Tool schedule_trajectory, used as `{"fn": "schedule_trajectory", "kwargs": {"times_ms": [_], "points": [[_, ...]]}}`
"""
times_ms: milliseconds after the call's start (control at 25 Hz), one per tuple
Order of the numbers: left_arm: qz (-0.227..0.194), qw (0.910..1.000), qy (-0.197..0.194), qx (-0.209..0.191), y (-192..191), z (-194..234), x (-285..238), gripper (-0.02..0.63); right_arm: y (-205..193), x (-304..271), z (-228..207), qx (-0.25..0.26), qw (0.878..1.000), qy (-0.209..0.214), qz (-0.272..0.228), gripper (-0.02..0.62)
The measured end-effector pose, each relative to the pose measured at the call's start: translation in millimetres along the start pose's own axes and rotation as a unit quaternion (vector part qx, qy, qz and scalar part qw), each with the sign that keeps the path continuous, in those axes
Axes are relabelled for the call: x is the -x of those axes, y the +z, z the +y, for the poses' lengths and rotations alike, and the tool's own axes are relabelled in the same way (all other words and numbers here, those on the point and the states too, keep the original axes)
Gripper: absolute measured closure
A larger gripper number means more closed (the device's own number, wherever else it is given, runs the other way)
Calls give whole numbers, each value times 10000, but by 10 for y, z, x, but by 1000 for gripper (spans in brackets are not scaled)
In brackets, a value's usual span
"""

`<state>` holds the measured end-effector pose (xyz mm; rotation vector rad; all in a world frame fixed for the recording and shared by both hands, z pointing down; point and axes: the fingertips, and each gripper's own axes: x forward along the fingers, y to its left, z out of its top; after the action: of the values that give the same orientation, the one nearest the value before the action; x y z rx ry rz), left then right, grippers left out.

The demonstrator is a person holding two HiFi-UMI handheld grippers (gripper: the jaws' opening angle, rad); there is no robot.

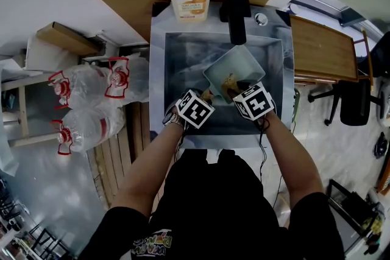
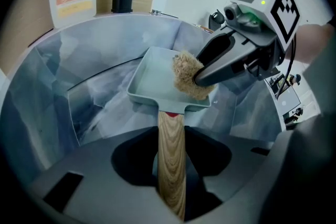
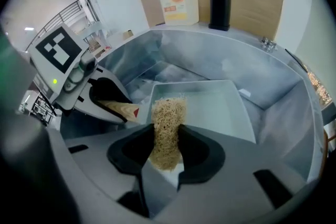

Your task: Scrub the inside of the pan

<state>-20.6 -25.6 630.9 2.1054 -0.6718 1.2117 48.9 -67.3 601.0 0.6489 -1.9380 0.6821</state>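
In the sink [image 1: 159, 64], the pale green pan [image 1: 239, 64] has its wooden handle [image 2: 171, 149] at seven o'clock, clamped by the left gripper [image 2: 171, 178], while the right gripper [image 3: 167, 150] pinches a straw-coloured scrubber [image 3: 168, 115] against the pan's six-o'clock edge, so scrubbing looks underway, most of the floor seemingly left.

The pan [image 1: 239, 65] is 1 square, shallow, pale grey-green pan with straight walls and a bare, matte inside. Its light wooden handle [image 2: 171, 160] has a small red mark where it meets the pan wall. The pan sits in the steel sink [image 1: 183, 58], turned at an angle and tilted, with the handle end towards the person. The left gripper [image 1: 195, 108] clamps the handle between its 2 jaws. The scrubber [image 3: 167, 128] is a tan, coarse, fibrous pad, pinched upright in the right gripper [image 3: 167, 152]. Its free end reaches into the pan at the corner beside the handle, against the near wall.
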Motion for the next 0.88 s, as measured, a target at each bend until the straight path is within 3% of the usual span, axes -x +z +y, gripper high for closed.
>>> {"fn": "schedule_trajectory", "kwargs": {"times_ms": [360, 880], "points": [[-8, 10000, -2, 54, -4, 15, 5, 443, -110, -155, 153, 190, 9993, -182, 253, 450], [-7, 9999, -76, 112, -15, 4, 16, 443, -159, -101, -164, 437, 9962, -654, 362, 450]]}}
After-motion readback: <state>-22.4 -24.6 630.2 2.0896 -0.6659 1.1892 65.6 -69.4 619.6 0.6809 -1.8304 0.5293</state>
